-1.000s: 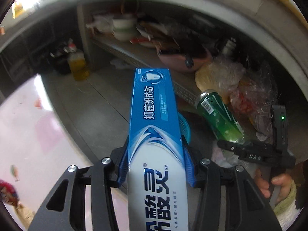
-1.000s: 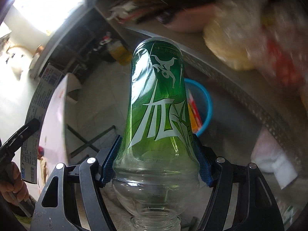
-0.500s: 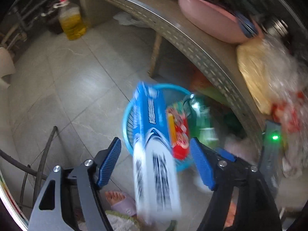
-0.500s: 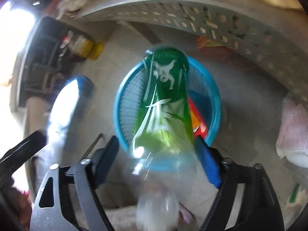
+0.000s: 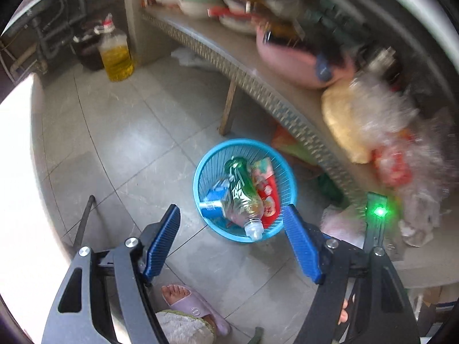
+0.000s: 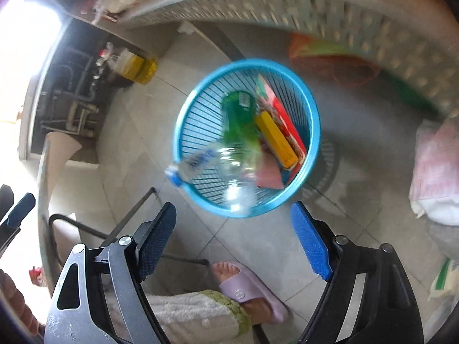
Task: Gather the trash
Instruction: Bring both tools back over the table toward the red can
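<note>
Green bottle: a second ago it sat clamped in my right tongs; now it lies in the blue basket, clear neck and mouth resting on the basket's near rim.
Blue toothpaste box: a second ago my left tongs squeezed it; now it lies in the basket at the bottle's left, up against the left wall.
Other trash inside: a red carton against the bottle's right side; in the right wrist view a yellow box lies on it.
Left tongs: pads spread wide, nothing between them, above the basket's near rim.
Right tongs: also wide and empty, over the floor just short of the basket; that view is blurred.
Basket edges: it stands on grey floor tiles, beside a wooden leg and partly under the front edge of the low shelf.
Open room: bare tiles to the basket's left and towards me.
In the way: my foot in a lilac slipper below the tongs, and a thin dark bar slanting over the floor at left.
Around: an oil jug on the floor at the far left; a pink basin and plastic bags on the shelf.
</note>
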{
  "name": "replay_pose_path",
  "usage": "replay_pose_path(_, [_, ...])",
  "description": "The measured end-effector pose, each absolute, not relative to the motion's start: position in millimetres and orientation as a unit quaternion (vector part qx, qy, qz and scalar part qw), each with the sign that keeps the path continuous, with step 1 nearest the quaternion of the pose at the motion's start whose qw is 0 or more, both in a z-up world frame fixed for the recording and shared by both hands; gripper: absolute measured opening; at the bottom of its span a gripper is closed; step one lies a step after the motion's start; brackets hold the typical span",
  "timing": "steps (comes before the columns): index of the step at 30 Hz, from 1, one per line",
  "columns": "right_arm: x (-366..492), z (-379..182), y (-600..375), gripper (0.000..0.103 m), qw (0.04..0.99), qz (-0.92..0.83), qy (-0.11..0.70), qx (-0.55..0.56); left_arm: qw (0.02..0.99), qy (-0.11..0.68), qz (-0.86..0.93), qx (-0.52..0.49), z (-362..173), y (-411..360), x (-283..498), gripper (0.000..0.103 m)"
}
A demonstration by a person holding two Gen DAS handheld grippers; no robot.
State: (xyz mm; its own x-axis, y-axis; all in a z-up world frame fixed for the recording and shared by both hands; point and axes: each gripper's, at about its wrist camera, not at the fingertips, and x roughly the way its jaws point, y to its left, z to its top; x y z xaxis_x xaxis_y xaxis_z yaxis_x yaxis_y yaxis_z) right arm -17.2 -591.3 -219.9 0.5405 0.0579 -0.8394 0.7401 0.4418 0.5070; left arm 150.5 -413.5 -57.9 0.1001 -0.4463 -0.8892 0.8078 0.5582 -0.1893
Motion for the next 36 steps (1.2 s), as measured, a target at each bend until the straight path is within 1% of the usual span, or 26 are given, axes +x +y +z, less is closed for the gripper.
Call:
replay_pose_path(6, [-4.2, -145.7, -550.9, 0.079, 0.809, -0.167, 0.386, 0.411, 0.769, 0.445, -0.447, 0.107, 13.4, -301.9, 133.1, 0.072])
replay_pose_path(11, [31.1, -88.3, -492.5, 0.079, 0.866, -0.064, 0.37, 0.331, 0.837, 0.376, -0.392, 0.063, 60.2, -173.2, 130.9, 0.075])
replay_pose_path(14, [54.6, -61.4, -444.0, 0.079, 0.893, 0.017, 0.366, 0.262, 0.877, 0.341, -0.337, 0.044, 72.7, -97.6, 135.4, 0.078])
replay_pose_path(15, [64.2, -54.9, -424.1, 0.079, 0.898, 0.046, 0.368, 0.236, 0.886, 0.331, -0.321, 0.04, 73.2, -75.2, 138.9, 0.082])
replay_pose_path(18, [85.6, -45.4, -368.2, 0.079, 0.898, 0.12, 0.383, 0.178, 0.899, 0.335, -0.28, 0.027, 62.2, -28.9, 156.8, 0.086])
replay_pose_path(22, [117.5, -43.8, -292.3, 0.079, 0.886, 0.186, 0.414, 0.095, 0.9, 0.355, -0.252, 0.011, 37.1, -1.9, 196.0, 0.092])
replay_pose_path(26, [131.8, -47.4, -235.0, 0.079, 0.874, 0.231, 0.428, 0.026, 0.894, 0.365, -0.259, 0.032, 12.5, -8.6, 233.2, 0.092])
replay_pose_path(29, [141.3, -50.5, -203.2, 0.079, 0.861, 0.249, 0.443, 0.001, 0.893, 0.371, -0.248, 0.056, -4.0, -16.2, 256.3, 0.092])
replay_pose_path(31, [150.9, -58.4, -190.8, 0.078, 0.853, 0.255, 0.454, -0.017, 0.891, 0.378, -0.247, 0.053, -13.2, -19.3, 268.3, 0.092])
replay_pose_path(32, [155.1, -60.1, -183.8, 0.076, 0.85, 0.257, 0.459, -0.026, 0.889, 0.381, -0.25, 0.049, -15.8, -19.6, 272.6, 0.091])
replay_pose_path(35, [164.8, -69.5, -169.7, 0.07, 0.84, 0.263, 0.471, -0.051, 0.885, 0.384, -0.26, 0.049, -20.2, -21.3, 281.1, 0.083])
replay_pose_path(36, [167.4, -72.5, -165.1, 0.066, 0.837, 0.264, 0.475, -0.059, 0.885, 0.384, -0.26, 0.052, -21.2, -21.4, 281.9, 0.078])
